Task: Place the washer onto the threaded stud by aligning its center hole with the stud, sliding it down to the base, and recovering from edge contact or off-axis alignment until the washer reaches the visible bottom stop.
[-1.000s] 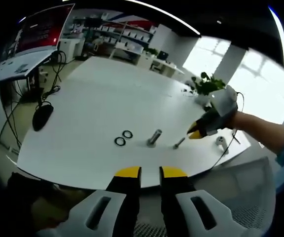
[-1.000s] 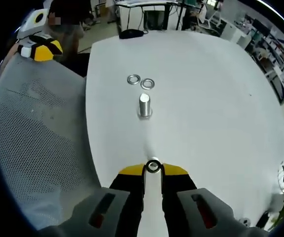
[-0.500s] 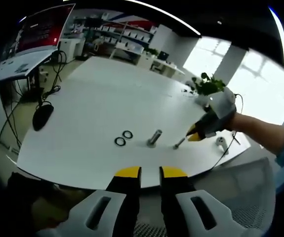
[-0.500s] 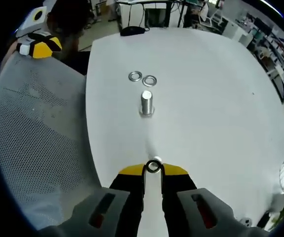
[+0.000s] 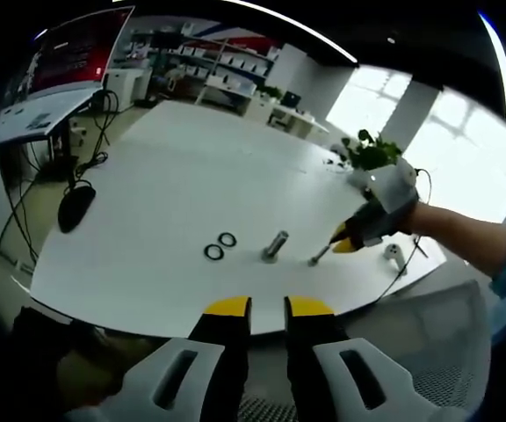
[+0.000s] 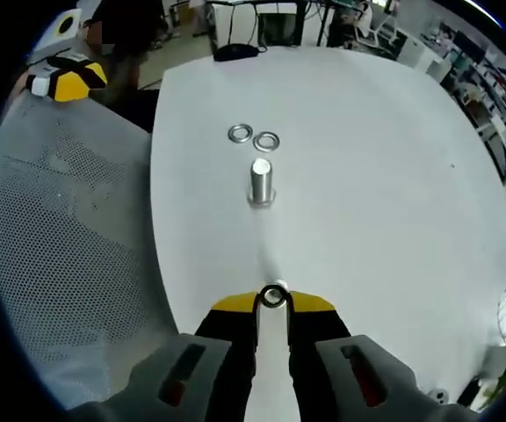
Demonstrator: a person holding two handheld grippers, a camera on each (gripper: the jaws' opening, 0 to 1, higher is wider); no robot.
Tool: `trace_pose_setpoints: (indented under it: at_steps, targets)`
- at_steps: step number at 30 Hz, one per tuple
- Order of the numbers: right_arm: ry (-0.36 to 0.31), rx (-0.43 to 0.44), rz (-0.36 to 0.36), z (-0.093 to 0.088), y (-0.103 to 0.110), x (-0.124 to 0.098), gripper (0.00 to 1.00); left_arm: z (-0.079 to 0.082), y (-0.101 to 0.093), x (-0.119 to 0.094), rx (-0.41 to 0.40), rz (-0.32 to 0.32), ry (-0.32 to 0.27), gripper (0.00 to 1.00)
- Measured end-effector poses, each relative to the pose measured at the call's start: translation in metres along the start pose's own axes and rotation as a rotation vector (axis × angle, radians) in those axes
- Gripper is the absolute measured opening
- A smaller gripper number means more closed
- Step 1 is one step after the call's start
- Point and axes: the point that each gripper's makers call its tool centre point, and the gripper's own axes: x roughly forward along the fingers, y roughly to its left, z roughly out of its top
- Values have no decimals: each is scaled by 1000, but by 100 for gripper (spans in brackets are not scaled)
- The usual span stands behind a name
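Right fingers: the right gripper [image 6: 273,301] has its yellow-tipped jaws clenched on a small silver metal washer [image 6: 274,296], pinched at its rim between the tips.
Left fingers: the left gripper [image 5: 267,305] hangs off the table edge, jaws parted by a narrow gap, nothing between them.
Washer location: at the right jaw tips, above the white round-cornered table [image 6: 385,176], well short of the stud.
Stud: an upright silver threaded stud [image 6: 260,183] on a wider base stands ahead along the jaw line.
Spare parts: two loose silver washers [image 6: 253,137] lie flat just beyond the stud; a thin metal bolt [image 5: 319,256] lies near the right gripper in the left gripper view.
Handling: the washer looks light, stiff and slippery; I judge a rim pinch best, leaving the hole free.
Risk: a tilted washer may catch on the stud's top or threads.
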Motion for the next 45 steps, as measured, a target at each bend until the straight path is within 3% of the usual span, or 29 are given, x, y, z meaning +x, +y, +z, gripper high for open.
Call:
trace_pose_setpoints:
  at_steps: [8, 19, 33, 45]
  targets:
    - [-20, 30, -8, 0, -10, -4, 13, 0, 0, 0, -1, 0, 0, 13]
    - [10, 10, -3, -6, -10, 0, 13, 0, 0, 0, 0, 0, 2, 13]
    - [-1, -14, 24, 4, -1, 0, 13, 0, 0, 0, -3, 1, 0, 12]
    - [14, -23, 17, 1, -3, 1, 13, 0, 1, 0, -6, 0, -2, 13]
